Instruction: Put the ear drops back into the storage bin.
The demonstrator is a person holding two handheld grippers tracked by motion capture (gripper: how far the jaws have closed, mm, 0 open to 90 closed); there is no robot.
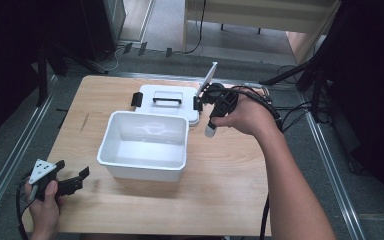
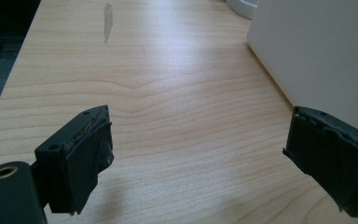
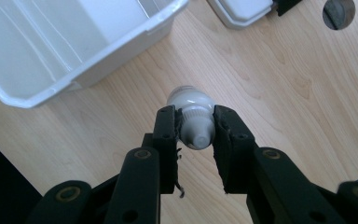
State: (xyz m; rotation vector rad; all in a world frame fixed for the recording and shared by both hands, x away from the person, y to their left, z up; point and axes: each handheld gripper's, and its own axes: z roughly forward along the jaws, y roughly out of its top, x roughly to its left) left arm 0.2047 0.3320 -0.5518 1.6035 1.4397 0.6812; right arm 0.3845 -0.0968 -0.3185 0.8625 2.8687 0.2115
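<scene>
Over at the left edge of the surface (image 1: pixel 220 190), the left tool (image 1: pixel 72 181) rests low with its jaws spread wide and nothing between them. The white bin (image 1: pixel 142 167) in the middle looks empty, its lid (image 1: pixel 165 102) lying behind it. To the right, the right tool (image 3: pixel 196 133) grips a small white bottle (image 3: pixel 193 116) above the wood, just beside the bin, so I'd guess the drop-in is yet to come.

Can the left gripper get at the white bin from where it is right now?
Probably yes. The left gripper is open and holds nothing, and bare table lies between it and the white bin; the bin's near wall stands just beside one jaw.
</scene>
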